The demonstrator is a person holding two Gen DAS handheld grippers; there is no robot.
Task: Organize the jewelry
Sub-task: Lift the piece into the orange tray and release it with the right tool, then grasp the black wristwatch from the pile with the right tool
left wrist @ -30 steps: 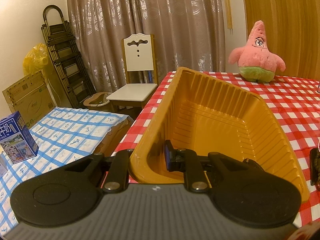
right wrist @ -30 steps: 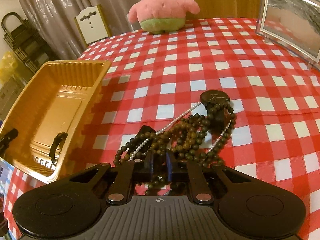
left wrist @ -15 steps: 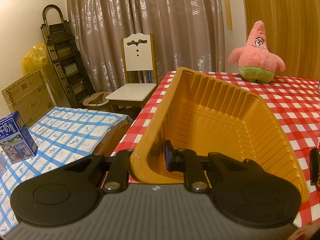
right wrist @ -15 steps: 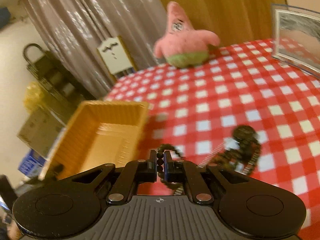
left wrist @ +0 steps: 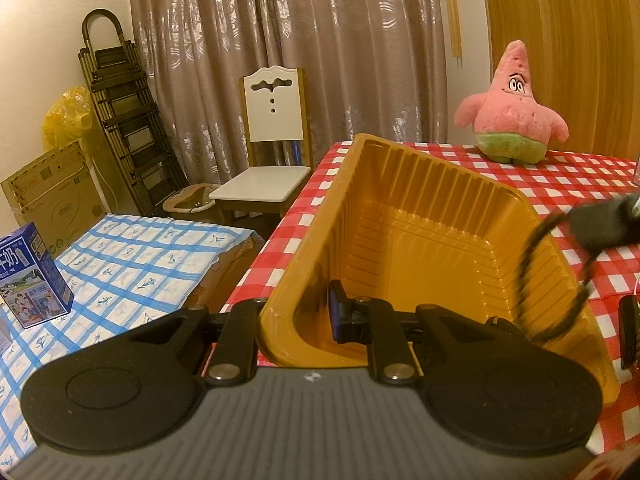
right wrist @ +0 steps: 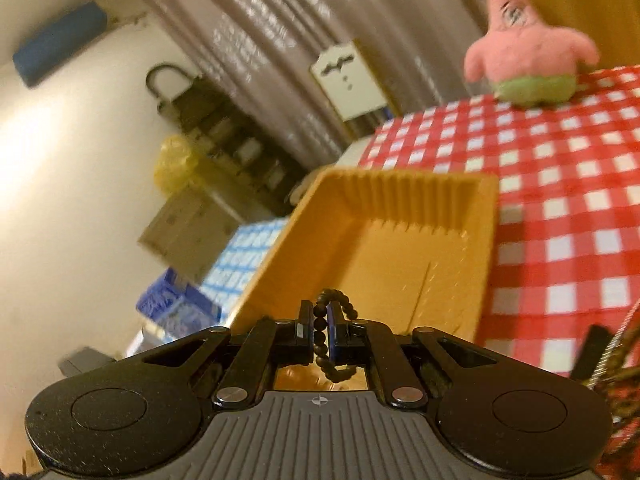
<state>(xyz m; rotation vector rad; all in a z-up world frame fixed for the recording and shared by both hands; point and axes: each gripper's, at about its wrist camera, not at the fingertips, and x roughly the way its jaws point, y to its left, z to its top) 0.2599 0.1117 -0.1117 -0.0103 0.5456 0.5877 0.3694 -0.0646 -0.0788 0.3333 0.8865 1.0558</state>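
Observation:
An orange plastic tray (left wrist: pixel 432 216) stands at the left edge of the red checked table. My left gripper (left wrist: pixel 294 316) is shut on the tray's near wall, one finger inside and one outside. My right gripper (right wrist: pixel 319 330) is shut on a dark bead bracelet (right wrist: pixel 334 312) and holds it in the air over the tray (right wrist: pixel 400 248). In the left wrist view the right gripper (left wrist: pixel 600 220) enters from the right with the bracelet (left wrist: pixel 536 280) hanging blurred over the tray's right rim. More dark beads (right wrist: pixel 616 364) lie on the table at the far right.
A pink star plush (left wrist: pixel 512 112) sits at the back of the table (left wrist: pixel 580 184). A white chair (left wrist: pixel 272 152), a folded ladder (left wrist: pixel 124 120), a cardboard box (left wrist: pixel 48 192) and a blue carton (left wrist: pixel 32 276) on a blue checked cloth stand to the left.
My right gripper has lifted the bead bracelet off the pile on the table and carried it left and up, over the tray. My left gripper has kept its hold on the tray.

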